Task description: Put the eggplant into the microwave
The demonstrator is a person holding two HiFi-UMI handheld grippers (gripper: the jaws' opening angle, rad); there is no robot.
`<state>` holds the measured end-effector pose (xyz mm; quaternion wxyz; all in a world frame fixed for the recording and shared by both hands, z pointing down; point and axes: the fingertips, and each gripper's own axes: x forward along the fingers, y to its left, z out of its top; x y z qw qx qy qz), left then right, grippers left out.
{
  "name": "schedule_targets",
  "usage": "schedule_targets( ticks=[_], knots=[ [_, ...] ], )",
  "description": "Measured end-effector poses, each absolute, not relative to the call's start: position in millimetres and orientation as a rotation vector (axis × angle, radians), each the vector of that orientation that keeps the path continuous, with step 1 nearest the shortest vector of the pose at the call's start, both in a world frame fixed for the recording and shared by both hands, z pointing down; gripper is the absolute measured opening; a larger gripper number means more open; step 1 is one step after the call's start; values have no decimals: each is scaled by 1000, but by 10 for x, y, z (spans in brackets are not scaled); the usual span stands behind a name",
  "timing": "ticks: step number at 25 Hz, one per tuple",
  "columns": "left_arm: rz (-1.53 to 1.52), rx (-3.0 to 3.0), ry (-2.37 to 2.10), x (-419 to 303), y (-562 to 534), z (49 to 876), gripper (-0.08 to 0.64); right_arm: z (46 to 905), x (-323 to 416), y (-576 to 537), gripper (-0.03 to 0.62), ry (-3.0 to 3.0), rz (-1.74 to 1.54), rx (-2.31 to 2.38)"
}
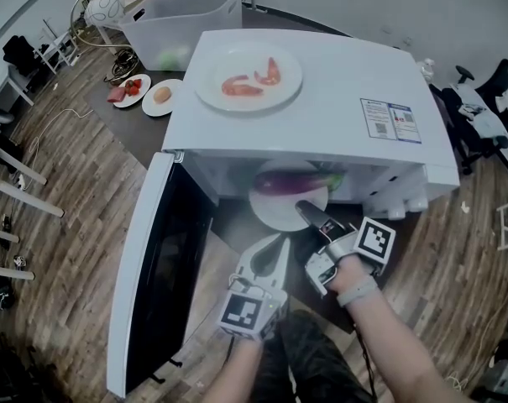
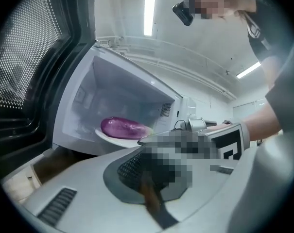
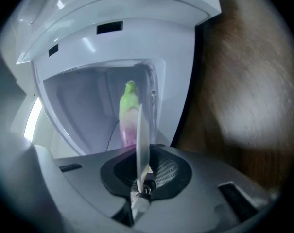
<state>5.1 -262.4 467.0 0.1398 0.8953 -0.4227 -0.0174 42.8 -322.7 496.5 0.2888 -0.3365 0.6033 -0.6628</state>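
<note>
Eggplant (image 1: pixel 291 180) (image 2: pixel 121 127) (image 3: pixel 129 115), purple with a green stem end, lies on a white plate (image 1: pixel 274 212) (image 2: pixel 112 137) (image 3: pixel 142 135) in the mouth of the open microwave (image 1: pixel 321 99), the plate's near rim at the cavity's front edge. The right gripper (image 1: pixel 308 212) (image 3: pixel 139 178) is clamped on that near rim. The left gripper (image 1: pixel 274 246) hovers just beside it, outside the cavity, holding nothing; its jaws appear to be together, though a mosaic patch covers part of them. The door (image 1: pixel 157 267) stands wide open at the left.
</note>
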Motion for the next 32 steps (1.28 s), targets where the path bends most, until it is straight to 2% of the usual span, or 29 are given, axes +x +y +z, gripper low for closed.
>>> schedule_targets(
  ticks=[9,11,14,15,20,23,25,27,30,32],
  knots=[
    [-92,2559,-1244,82,-2678,4653,0,4915,385,-3238,63,1784,-1757,-870],
    [-99,2554,-1245,98,-2686,4648,0,4894,364,-3219,126,1822,-1750,-851],
    [-103,2551,-1251,107,-2712,4635,0,4831,332,-3181,137,1885,-1730,-818],
    [-106,2549,-1254,104,-2723,4632,0,4814,329,-3161,168,1910,-1720,-811],
    [-111,2533,-1270,66,-2774,4637,0,4795,361,-3008,172,2028,-1668,-817],
    [-120,2528,-1278,49,-2809,4624,0,4754,359,-2901,199,2135,-1608,-837],
    [-115,2529,-1286,36,-2825,4633,0,4774,370,-2841,198,2242,-1551,-905],
    [-108,2535,-1294,20,-2839,4646,0,4824,402,-2806,168,2403,-1447,-1032],
    [-103,2537,-1309,-7,-2869,4662,0,4807,442,-2810,75,2680,-1157,-1242],
    [-102,2528,-1318,-15,-2891,4667,0,4758,436,-2814,36,2799,-958,-1343]
  ],
)
